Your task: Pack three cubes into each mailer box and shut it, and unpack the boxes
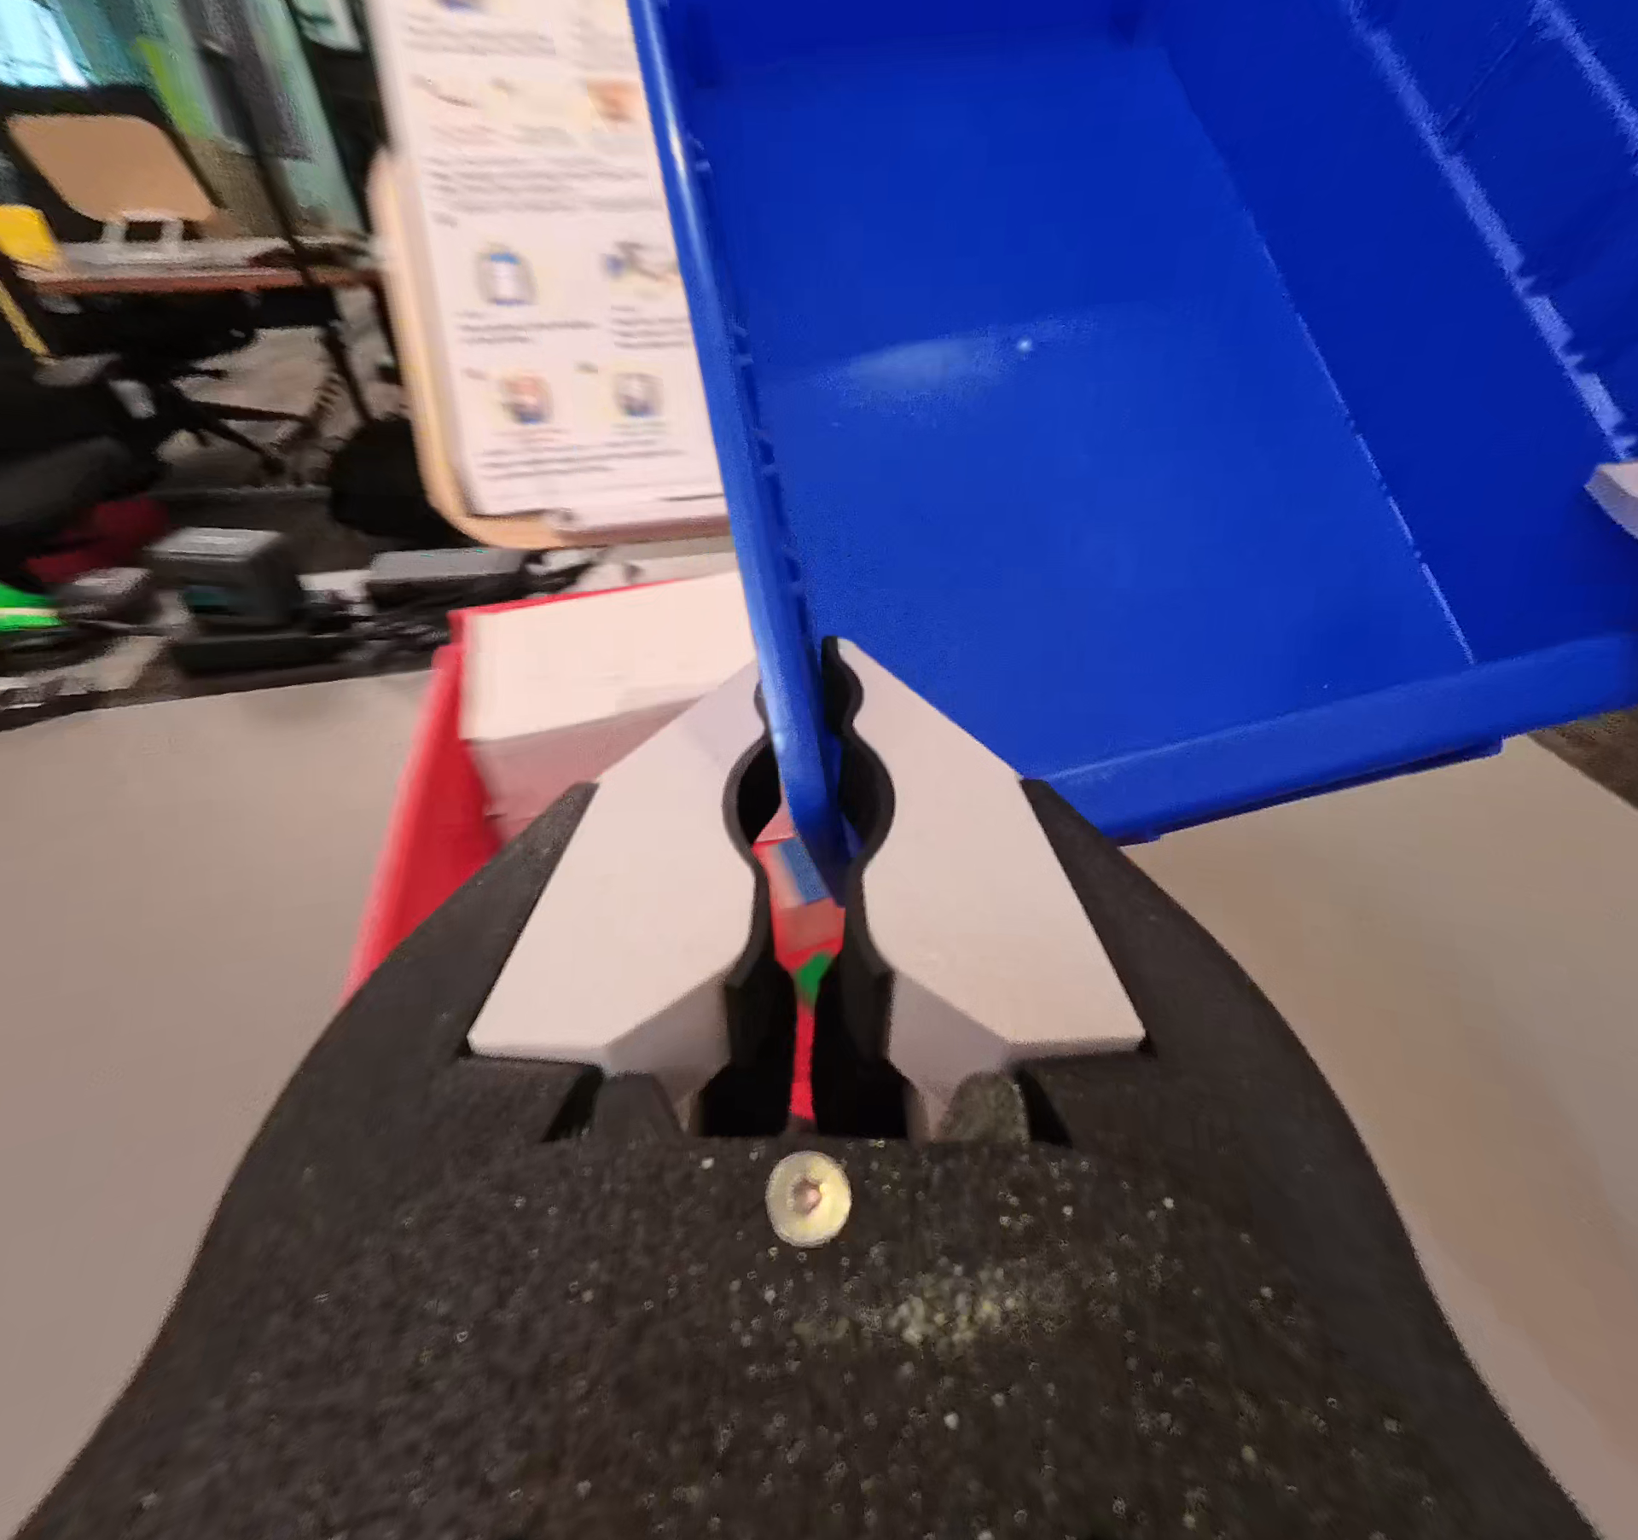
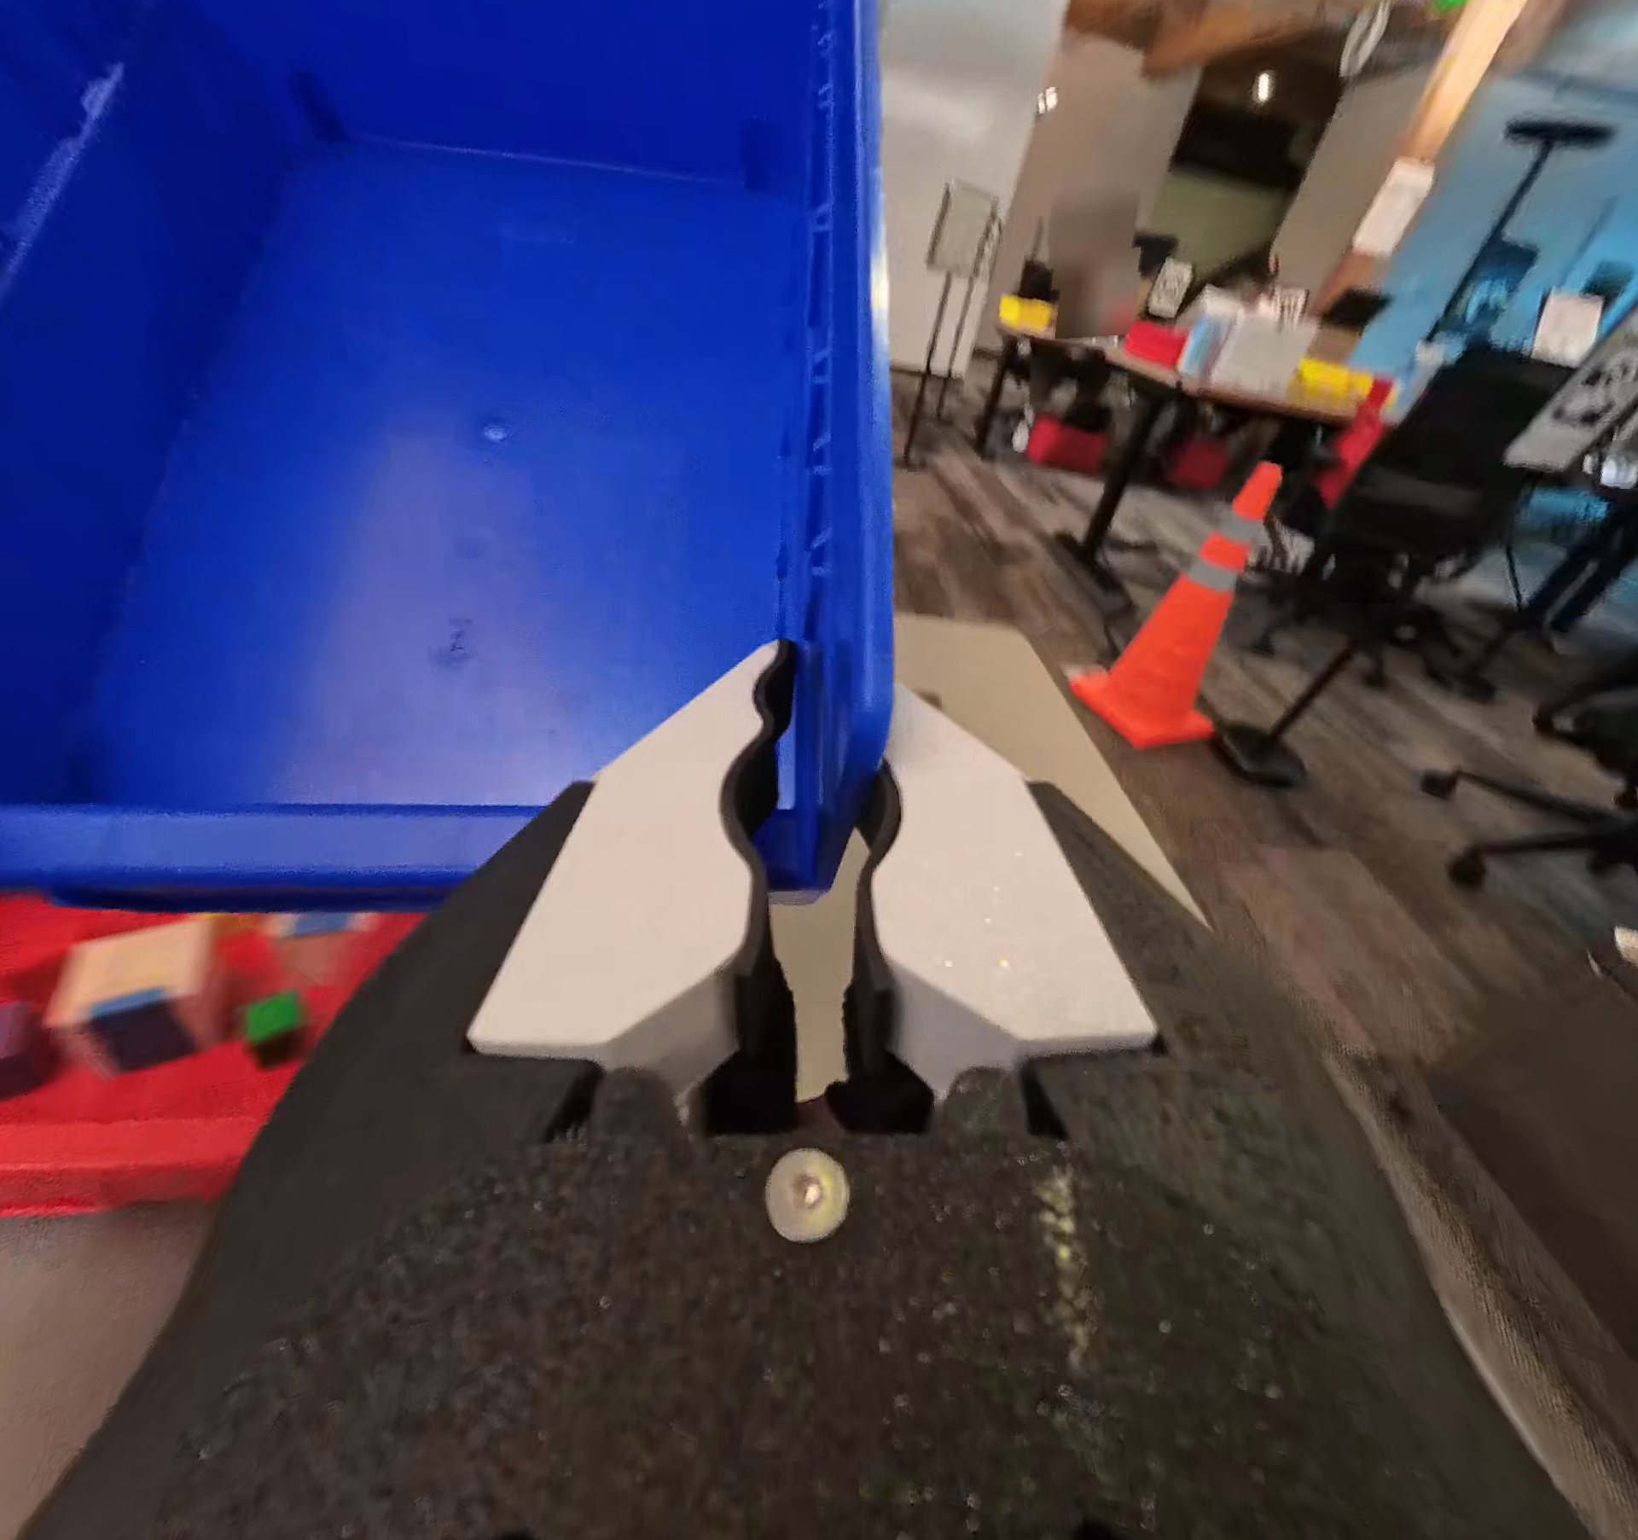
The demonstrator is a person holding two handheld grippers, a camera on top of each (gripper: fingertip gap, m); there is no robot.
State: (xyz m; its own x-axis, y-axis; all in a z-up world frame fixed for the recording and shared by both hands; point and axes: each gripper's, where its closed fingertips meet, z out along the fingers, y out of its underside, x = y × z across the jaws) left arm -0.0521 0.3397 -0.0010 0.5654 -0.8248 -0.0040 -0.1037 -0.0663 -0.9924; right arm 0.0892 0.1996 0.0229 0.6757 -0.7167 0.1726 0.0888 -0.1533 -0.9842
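A blue plastic bin (image 1: pixel 1108 434) is held tipped up in the air, its inside empty and facing the cameras. My left gripper (image 1: pixel 802 717) is shut on the bin's left side wall. My right gripper (image 2: pixel 829 735) is shut on the bin's right side wall (image 2: pixel 842 522). Below the bin lies a red tray (image 2: pixel 133 1134) with several coloured cubes (image 2: pixel 133 1001), among them a small green one (image 2: pixel 276 1020). In the left wrist view a white mailer box (image 1: pixel 585 682) stands in the red tray (image 1: pixel 417 833).
The grey table top (image 1: pixel 177 921) runs left and right of the tray. An orange traffic cone (image 2: pixel 1179 620), office chairs and desks stand on the floor beyond the table edge. A poster board (image 1: pixel 532 239) stands behind the table. Tip to tip, the grippers are about 20 cm apart.
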